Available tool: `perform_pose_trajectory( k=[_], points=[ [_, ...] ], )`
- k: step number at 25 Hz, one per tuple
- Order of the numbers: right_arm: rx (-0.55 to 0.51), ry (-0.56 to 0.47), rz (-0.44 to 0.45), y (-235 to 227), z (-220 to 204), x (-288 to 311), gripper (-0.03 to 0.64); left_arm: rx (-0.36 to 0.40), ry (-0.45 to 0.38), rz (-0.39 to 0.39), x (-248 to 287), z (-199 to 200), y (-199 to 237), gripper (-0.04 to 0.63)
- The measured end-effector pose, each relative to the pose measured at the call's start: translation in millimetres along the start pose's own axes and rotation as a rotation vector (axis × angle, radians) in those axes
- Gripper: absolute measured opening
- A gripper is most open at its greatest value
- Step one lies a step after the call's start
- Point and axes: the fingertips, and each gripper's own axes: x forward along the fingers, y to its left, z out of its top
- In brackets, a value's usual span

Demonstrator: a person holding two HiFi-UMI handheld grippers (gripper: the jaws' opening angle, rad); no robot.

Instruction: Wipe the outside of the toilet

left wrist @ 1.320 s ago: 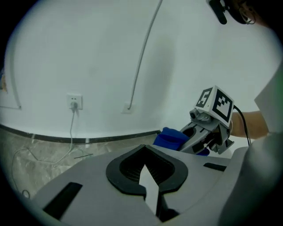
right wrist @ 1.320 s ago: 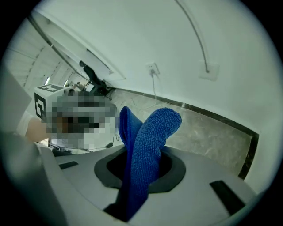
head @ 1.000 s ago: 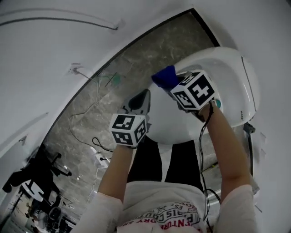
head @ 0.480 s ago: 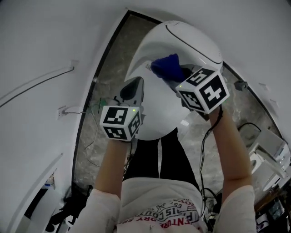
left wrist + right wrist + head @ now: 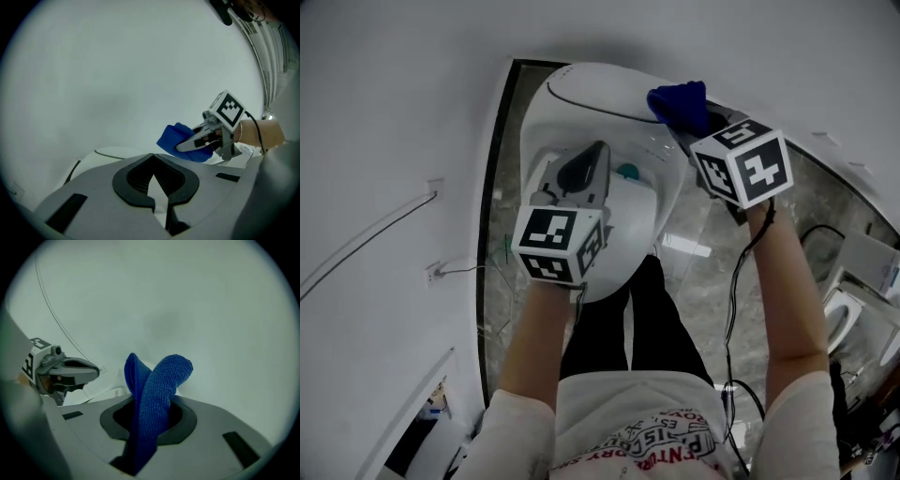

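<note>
Mid-wipe, I'd say: the right hand-held gripper (image 5: 183, 146) pinches a blue cloth (image 5: 157, 390) at the toilet (image 5: 581, 89) edge. The left hand-held gripper (image 5: 152, 176) hovers pressed together, empty. Next, drag the cloth along the shell.

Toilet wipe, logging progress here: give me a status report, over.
Right tongs shut on blue cloth, at the toilet edge. Left tongs shut, empty, above the toilet. Nothing blocking in view.
</note>
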Motion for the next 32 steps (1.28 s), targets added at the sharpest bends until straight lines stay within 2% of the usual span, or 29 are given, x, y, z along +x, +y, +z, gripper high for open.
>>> perform_pose_trajectory(
  k=[4, 8, 13, 19, 32],
  points=[
    [0.044, -0.028, -0.08, -48, -31, 25, 0.072, 0.022, 0.032, -0.022, 29, -19, -12, 0.008],
    [0.076, -0.056, -0.097, -61, -64, 47, 0.072, 0.012, 0.106, -0.046, 55, -63, -17, 0.008],
    [0.199, -0.1, -0.112, -75, -88, 51, 0.072, 0.015, 0.159, -0.094, 73, -94, -28, 0.008],
    [0.23, -0.037, -0.124, -71, -131, 62, 0.072, 0.031, 0.2, -0.159, 84, -117, -47, 0.008],
    [0.381, -0.062, -0.148, -57, -206, 83, 0.072, 0.11, 0.318, -0.296, 98, -174, -81, 0.008]
  ],
)
